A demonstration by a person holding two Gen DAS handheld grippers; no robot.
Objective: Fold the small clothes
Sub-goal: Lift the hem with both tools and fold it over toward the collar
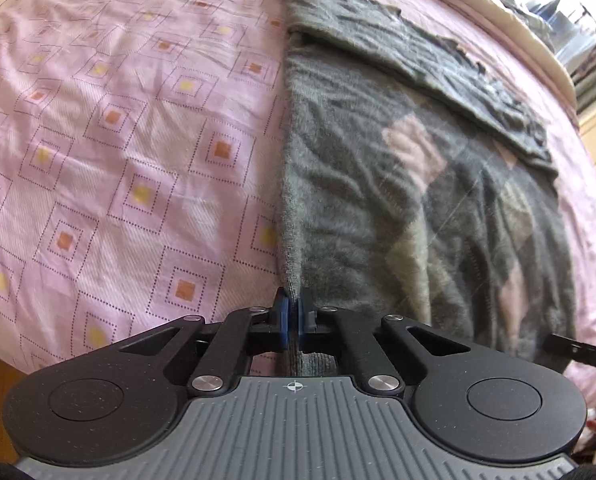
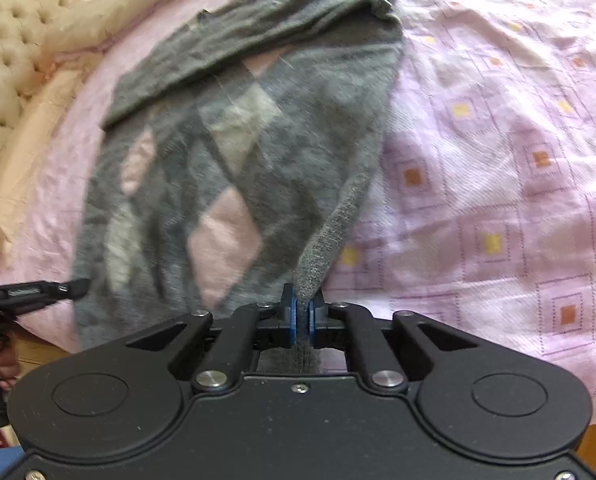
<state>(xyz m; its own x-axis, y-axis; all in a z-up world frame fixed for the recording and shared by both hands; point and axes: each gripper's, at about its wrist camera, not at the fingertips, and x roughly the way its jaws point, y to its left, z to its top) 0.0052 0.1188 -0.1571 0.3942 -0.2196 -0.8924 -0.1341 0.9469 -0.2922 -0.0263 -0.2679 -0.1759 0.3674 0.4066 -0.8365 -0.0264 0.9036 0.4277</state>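
Observation:
A grey knitted sweater point(image 1: 398, 184) with pink and pale diamond patches lies on the pink bedsheet point(image 1: 117, 140). One sleeve point(image 1: 418, 60) is folded across its far part. My left gripper point(image 1: 294, 312) is shut on the sweater's near left hem corner, lifting that edge. In the right wrist view the same sweater point(image 2: 225, 168) stretches away, and my right gripper point(image 2: 302, 314) is shut on its near right hem corner, with ribbed cloth pinched between the blue pads. Each gripper's tip shows at the other view's edge: the right gripper point(image 1: 578, 350) and the left gripper point(image 2: 37, 292).
The bedsheet point(image 2: 498, 160) has a pattern of small squares and fills both views. A tufted beige headboard point(image 2: 5, 72) stands at the far left of the right wrist view. A hand point(image 2: 1, 364) holds the left gripper's handle. The bed's near edge runs just below the grippers.

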